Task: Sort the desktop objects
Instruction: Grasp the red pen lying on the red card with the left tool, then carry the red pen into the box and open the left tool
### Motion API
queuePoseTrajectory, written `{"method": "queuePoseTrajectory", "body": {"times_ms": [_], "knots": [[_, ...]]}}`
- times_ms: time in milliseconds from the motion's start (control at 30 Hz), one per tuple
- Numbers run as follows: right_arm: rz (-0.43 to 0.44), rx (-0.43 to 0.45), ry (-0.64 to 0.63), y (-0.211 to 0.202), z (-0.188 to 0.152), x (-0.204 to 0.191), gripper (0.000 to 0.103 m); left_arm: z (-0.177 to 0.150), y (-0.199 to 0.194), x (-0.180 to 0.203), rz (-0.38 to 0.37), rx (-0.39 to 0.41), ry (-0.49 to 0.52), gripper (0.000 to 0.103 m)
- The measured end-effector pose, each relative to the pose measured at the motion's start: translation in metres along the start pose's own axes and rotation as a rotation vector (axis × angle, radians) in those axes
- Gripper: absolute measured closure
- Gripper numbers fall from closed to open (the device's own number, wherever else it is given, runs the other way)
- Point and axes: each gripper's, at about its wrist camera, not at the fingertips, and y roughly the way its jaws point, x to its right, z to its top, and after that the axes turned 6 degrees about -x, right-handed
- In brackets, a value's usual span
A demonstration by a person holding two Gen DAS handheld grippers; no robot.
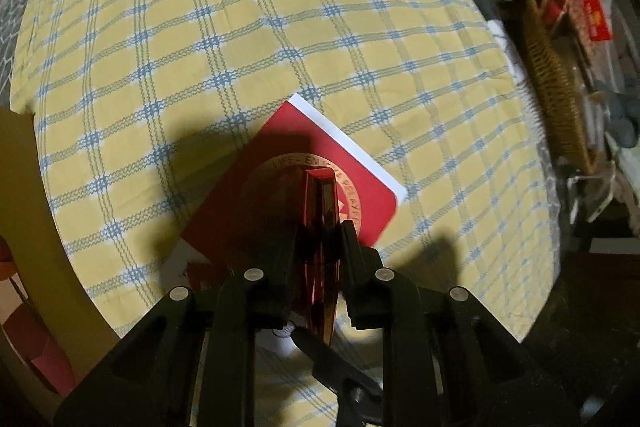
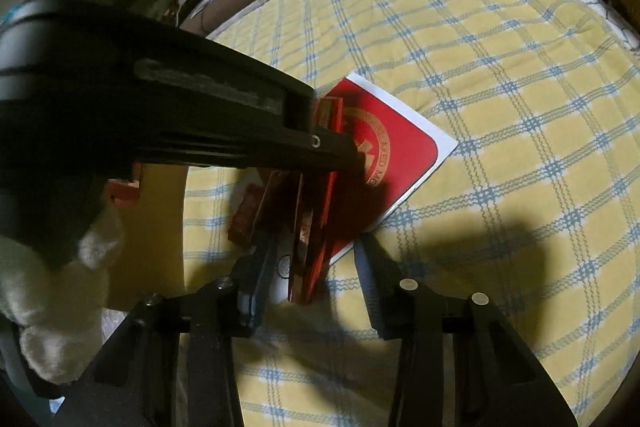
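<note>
Left gripper (image 1: 320, 247) clamped on stack of red cards (image 1: 320, 227), held edge-up directly above red booklet (image 1: 304, 147); long axis runs forward. Right gripper (image 2: 312, 283) spread apart, nearside of booklet (image 2: 384, 147), straddling card stack (image 2: 308, 235) lower edge.

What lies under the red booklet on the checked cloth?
The red booklet rests mostly on the yellow checked cloth; a white printed sheet pokes out beneath its near corner. How far it extends underneath is covered.

Right wrist view: two grippers over a red card.

The right gripper (image 2: 316, 267) fingers (image 2: 370, 279) stand apart above the yellow checked cloth (image 2: 500, 131). The left gripper (image 2: 320, 143) reaches in from the left, clamping thin red cards (image 2: 316, 227) edge-up over a flat red card (image 2: 396, 139).
</note>
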Motion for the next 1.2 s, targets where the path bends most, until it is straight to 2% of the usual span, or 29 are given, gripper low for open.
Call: {"method": "queuePoseTrajectory", "body": {"times_ms": [100, 233, 300, 367, 400, 700, 967, 1100, 1200], "knots": [[0.076, -0.005, 0.028, 0.000, 0.000, 0.003, 0.061, 0.005, -0.011, 0.004, -0.035, 0.004, 0.011, 0.084], [0.145, 0.005, 0.045, -0.004, 0.000, 0.002, 0.062, 0.001, -0.022, 0.005, -0.035, 0.020, 0.018, 0.084], [0.155, 0.017, 0.042, -0.007, 0.000, 0.000, 0.067, 0.007, -0.019, 0.011, -0.039, 0.026, 0.012, 0.084], [0.142, 0.029, 0.035, -0.010, -0.002, -0.003, 0.082, 0.007, -0.020, 0.014, -0.046, 0.029, 0.010, 0.084], [0.132, 0.027, 0.029, -0.011, -0.002, -0.004, 0.083, 0.007, -0.021, 0.015, -0.043, 0.031, 0.011, 0.084], [0.153, 0.034, -0.019, -0.031, -0.002, -0.032, 0.083, -0.016, -0.058, 0.015, -0.041, 0.070, 0.019, 0.084], [0.131, 0.038, -0.135, -0.077, -0.003, -0.094, 0.080, -0.047, -0.122, 0.002, -0.096, 0.141, 0.018, 0.084], [0.106, 0.039, -0.216, -0.094, -0.006, -0.141, 0.078, -0.066, -0.160, -0.017, -0.123, 0.187, 0.006, 0.084], [0.128, 0.041, -0.244, -0.099, -0.006, -0.171, 0.078, -0.083, -0.186, -0.038, -0.142, 0.223, -0.016, 0.084]]}}
